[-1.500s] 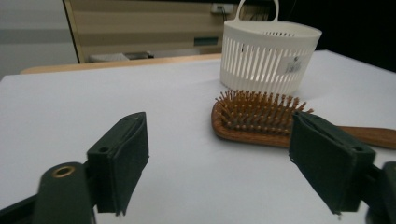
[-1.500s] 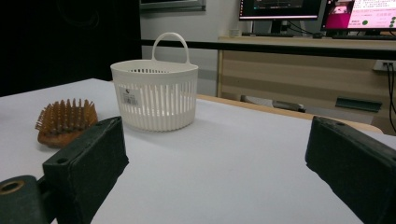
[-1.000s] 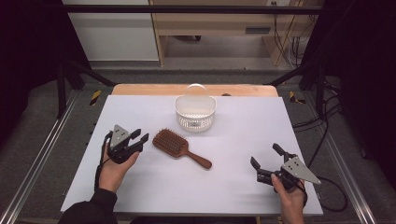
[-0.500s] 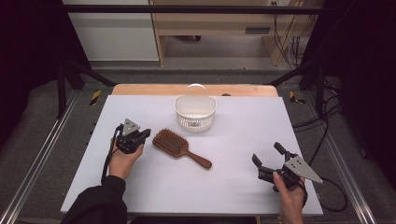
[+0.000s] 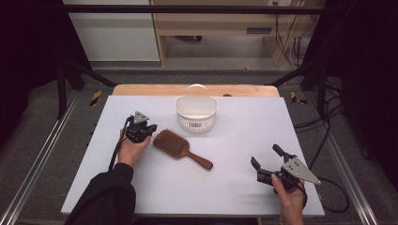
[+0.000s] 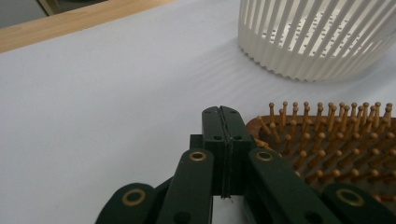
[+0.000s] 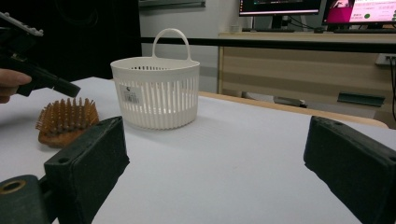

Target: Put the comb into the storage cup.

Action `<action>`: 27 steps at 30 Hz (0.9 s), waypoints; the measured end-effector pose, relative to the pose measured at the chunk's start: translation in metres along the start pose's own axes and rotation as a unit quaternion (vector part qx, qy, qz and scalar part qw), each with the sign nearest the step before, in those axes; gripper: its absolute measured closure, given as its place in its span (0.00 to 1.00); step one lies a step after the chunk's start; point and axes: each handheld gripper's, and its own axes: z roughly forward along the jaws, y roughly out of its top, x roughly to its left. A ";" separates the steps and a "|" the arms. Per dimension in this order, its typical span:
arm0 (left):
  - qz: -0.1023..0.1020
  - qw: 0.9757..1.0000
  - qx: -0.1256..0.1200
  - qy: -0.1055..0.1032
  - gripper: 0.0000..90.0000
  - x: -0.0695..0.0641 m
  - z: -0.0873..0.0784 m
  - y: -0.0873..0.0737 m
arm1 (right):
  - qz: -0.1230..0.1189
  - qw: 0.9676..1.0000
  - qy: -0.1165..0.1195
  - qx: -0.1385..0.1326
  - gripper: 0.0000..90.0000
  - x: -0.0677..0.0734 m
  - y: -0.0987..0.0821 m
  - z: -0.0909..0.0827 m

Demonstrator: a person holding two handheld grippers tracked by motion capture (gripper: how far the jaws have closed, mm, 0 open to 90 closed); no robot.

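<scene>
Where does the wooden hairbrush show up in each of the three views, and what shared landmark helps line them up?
High view: the hairbrush lies mid-table, just right of the left gripper, handle pointing lower right.
Left gripper view: its bristled head sits at the right edge, beside the shut jaws.
Right gripper view: it sits at far left, bristles up.
Shared landmark: the white basket, just beyond the brush in all three.

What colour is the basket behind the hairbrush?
White, with slatted sides and a loop handle: the basket shows best in the right gripper view, beyond the brown hairbrush.

Brown hairbrush (image 5: 182, 148), bristles up, mid-table
</scene>
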 end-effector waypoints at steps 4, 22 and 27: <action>0.005 1.000 0.009 0.005 1.00 0.001 0.001 0.000 | -0.004 1.000 0.003 0.001 0.07 0.002 0.001 0.000; 0.017 0.999 0.040 -0.004 1.00 -0.007 0.007 -0.007 | -0.006 1.000 0.003 0.010 0.07 0.003 -0.002 -0.001; 0.012 0.999 0.042 -0.007 1.00 -0.006 0.008 -0.009 | -0.007 1.000 0.006 0.012 0.07 0.004 -0.002 0.000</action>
